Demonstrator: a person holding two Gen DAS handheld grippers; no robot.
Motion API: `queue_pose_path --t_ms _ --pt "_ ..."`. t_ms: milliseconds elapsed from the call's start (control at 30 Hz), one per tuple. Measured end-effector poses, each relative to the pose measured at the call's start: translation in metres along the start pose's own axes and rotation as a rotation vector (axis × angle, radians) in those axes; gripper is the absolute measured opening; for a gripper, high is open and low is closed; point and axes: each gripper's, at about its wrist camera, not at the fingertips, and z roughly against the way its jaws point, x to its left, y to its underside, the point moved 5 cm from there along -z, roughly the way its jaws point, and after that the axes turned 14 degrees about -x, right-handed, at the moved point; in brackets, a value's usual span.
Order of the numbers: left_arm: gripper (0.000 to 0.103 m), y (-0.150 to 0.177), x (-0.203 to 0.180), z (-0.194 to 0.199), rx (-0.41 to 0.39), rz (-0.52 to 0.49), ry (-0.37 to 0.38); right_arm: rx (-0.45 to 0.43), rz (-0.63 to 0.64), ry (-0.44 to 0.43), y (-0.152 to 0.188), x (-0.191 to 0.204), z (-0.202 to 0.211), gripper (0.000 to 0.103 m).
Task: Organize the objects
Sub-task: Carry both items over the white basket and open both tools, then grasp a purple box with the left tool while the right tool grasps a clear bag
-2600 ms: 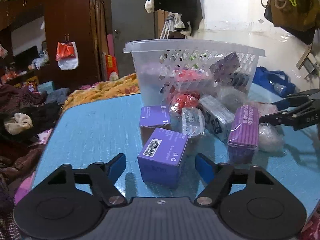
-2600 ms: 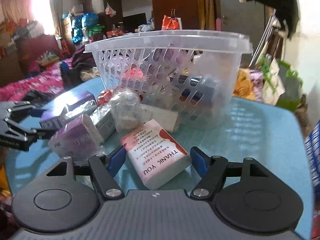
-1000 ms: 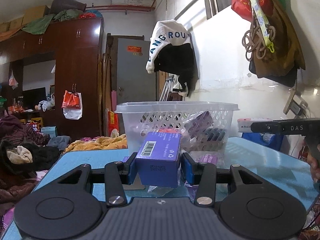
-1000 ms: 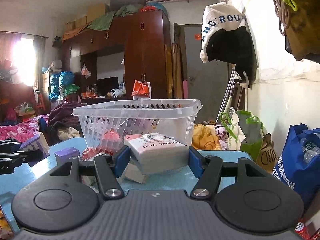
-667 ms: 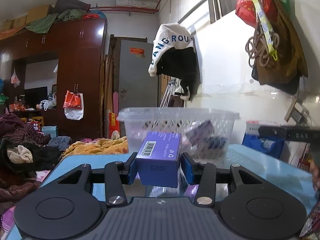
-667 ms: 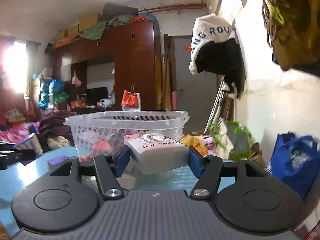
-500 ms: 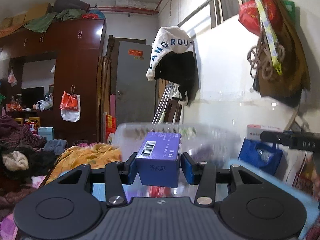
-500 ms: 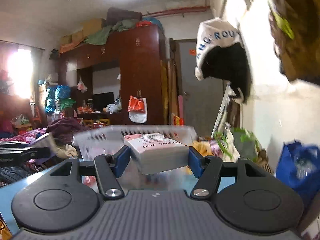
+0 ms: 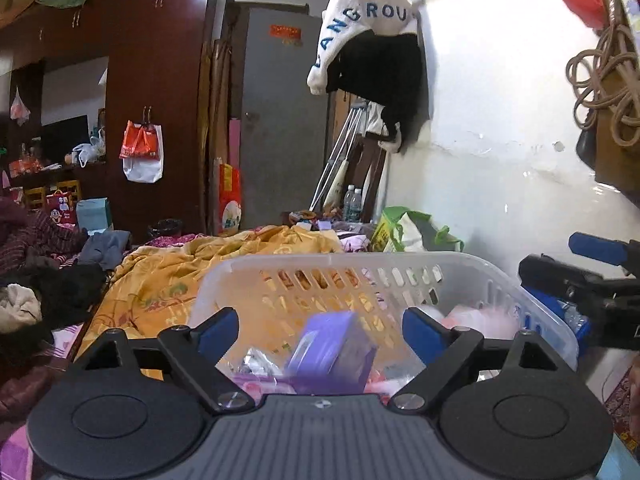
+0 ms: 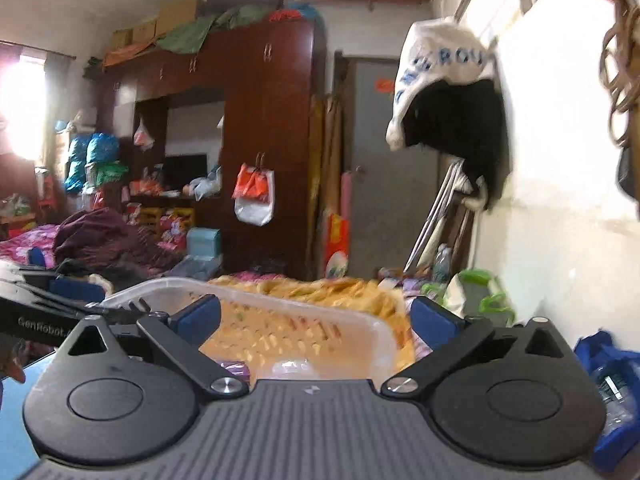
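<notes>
My left gripper [image 9: 320,328] hovers over the clear plastic basket [image 9: 360,258], its jaws opening. A purple box [image 9: 332,344], blurred and tilted, is between the blue pads without touching them, dropping among the packets in the basket. My right gripper [image 10: 315,318] is above the same basket [image 10: 240,292] from the other side, jaws opening wide with nothing between them. The white pack it carried is out of sight. Each gripper shows in the other's view: the right gripper [image 9: 592,292] at the right edge, the left gripper [image 10: 40,312] at the left edge.
A yellow blanket [image 9: 168,280] lies heaped behind the basket. The white wall [image 9: 500,120] with a hanging jacket [image 9: 376,60] stands close on the right. A blue bag [image 10: 612,380] sits low at the right. A corner of the blue table [image 10: 12,420] shows at left.
Both grippers rose and came over the basket, then opened. The left let go of the purple box, which is falling. The right let go of the white pack, now gone from view.
</notes>
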Motion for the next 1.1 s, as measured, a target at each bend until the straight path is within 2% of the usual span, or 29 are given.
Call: queue_pose_path --t_ms 100,133,167,233,267,367,400,567,600,667,733,833,867,900,967,1000,1100 --pt "0.092 0.006 0.004 0.044 -0.074 -0.015 0.007 -0.032 -0.109 -0.009 0.003 0.001 0.045 0.103" --pt "0.101 0.007 0.004 0.056 -0.090 -0.017 0.009 -0.002 -0.152 -0.020 0.010 0.003 0.057 0.103" --pt "0.103 0.013 0.006 0.072 -0.111 -0.019 0.008 0.050 -0.169 -0.048 0.022 0.008 0.067 0.103" --pt "0.103 0.024 0.011 0.097 -0.194 0.008 0.006 0.155 -0.141 -0.119 0.051 0.023 0.085 0.103" --pt "0.103 0.031 0.013 0.102 -0.210 0.022 0.012 0.193 -0.114 -0.154 0.065 0.030 0.093 0.103" --pt "0.103 0.054 0.021 0.097 -0.056 0.018 0.036 0.322 -0.087 -0.247 0.098 0.050 0.102 0.103" --pt "0.103 0.061 0.025 0.093 -0.028 0.024 0.039 0.348 -0.090 -0.277 0.104 0.056 0.102 0.101" --pt "0.100 0.082 0.042 0.069 0.103 0.017 -0.025 0.418 -0.045 -0.342 0.111 0.073 0.091 0.080" --pt "0.097 0.086 0.045 0.067 0.118 0.021 -0.031 0.424 -0.026 -0.343 0.114 0.075 0.090 0.076" --pt "0.095 0.094 0.051 0.065 0.139 0.028 -0.040 0.432 -0.012 -0.359 0.116 0.080 0.095 0.056" --pt "0.088 0.102 0.053 0.065 0.164 0.011 -0.050 0.416 -0.018 -0.359 0.113 0.078 0.096 0.057" --pt "0.086 0.110 0.053 0.065 0.191 0.000 -0.064 0.432 -0.026 -0.355 0.117 0.077 0.092 0.055" --pt "0.084 0.110 0.052 0.063 0.200 0.004 -0.056 0.431 -0.019 -0.352 0.117 0.078 0.093 0.050" --pt "0.076 0.109 0.052 0.065 0.193 0.006 -0.051 0.424 -0.006 -0.342 0.116 0.079 0.094 0.046" --pt "0.058 0.109 0.050 0.067 0.183 0.000 -0.045 0.391 0.012 -0.326 0.114 0.079 0.098 0.046" --pt "0.043 0.110 0.049 0.068 0.186 -0.002 -0.034 0.368 0.002 -0.320 0.112 0.077 0.100 0.045" --pt "0.042 0.109 0.046 0.073 0.163 0.004 0.003 0.276 -0.081 -0.297 0.105 0.062 0.108 0.045"
